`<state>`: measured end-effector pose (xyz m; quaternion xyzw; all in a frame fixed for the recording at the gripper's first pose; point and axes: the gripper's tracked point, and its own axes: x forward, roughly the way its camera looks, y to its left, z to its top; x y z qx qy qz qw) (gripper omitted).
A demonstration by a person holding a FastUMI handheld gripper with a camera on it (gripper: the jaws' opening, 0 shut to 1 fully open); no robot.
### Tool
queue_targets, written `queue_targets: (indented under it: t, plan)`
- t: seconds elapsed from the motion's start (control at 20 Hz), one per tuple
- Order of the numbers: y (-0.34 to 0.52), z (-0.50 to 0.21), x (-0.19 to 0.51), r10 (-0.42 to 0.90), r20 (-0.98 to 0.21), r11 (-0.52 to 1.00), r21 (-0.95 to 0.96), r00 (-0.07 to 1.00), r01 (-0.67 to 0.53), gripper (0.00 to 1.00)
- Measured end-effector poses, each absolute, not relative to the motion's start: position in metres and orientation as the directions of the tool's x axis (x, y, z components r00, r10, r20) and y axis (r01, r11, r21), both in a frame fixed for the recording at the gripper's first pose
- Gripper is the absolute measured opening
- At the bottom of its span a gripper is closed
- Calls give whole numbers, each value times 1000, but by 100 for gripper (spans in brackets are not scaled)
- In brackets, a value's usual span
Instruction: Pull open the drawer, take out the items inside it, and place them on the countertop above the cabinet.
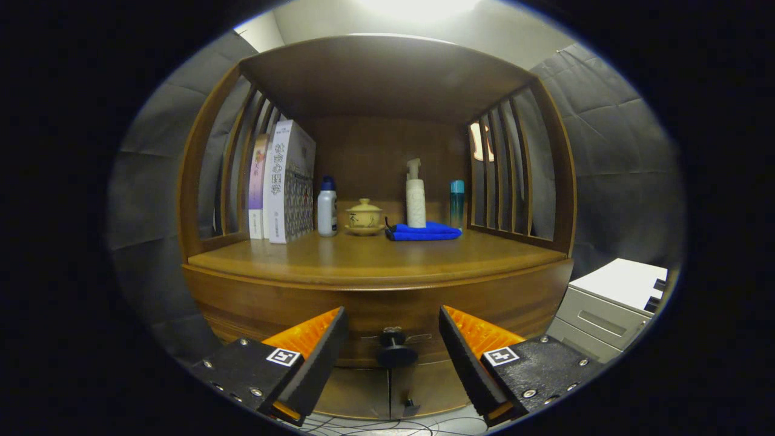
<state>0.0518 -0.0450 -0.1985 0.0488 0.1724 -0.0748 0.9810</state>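
Gripper (393, 339) fingers spread wide, nothing held. Drawer (387, 315) closed, stiff wood, likely heavy; pinch small round knob (396, 354) between fingers.

A staged household corner inside a recording booth: beyond the gripper (393, 345), whose fingers stand spread apart with a dark drawer knob (395, 351) between them, a wooden cabinet (375, 303) with slatted sides carries homely goods on its countertop (363, 257). Upright books (284, 181) stand ahead and to the left, then a white bottle (327, 209), a lidded tea bowl (364, 217), a pump bottle (415, 197) and a folded blue cloth (424, 231). Dark cloth walls (605, 157) surround the cabinet; a grey office drawer unit (605, 309) stands off to the right.
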Motion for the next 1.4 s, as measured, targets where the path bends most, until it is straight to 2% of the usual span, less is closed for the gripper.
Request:
queue_targets:
  t: [0.1,0.3,0.5,0.75,1.0,1.15,1.2,1.3,1.4]
  plan:
    - [-41,-210,56,-102,-365,987,80,926,140,90]
    - [-36,-224,58,-66,-385,988,105,921,115,74]
    - [-43,-231,61,-73,-414,991,75,908,114,54]
    - [-44,-232,60,-89,-425,991,57,901,125,38]
    - [-42,-229,51,-92,-431,990,55,898,127,36]
    - [-40,-218,38,-89,-428,991,54,899,124,19]
    - [-36,-200,37,-57,-373,994,65,926,88,13]
    - [-39,-197,29,-71,-368,994,50,927,96,2]
    - [-34,-214,16,-81,-403,991,64,912,116,2]
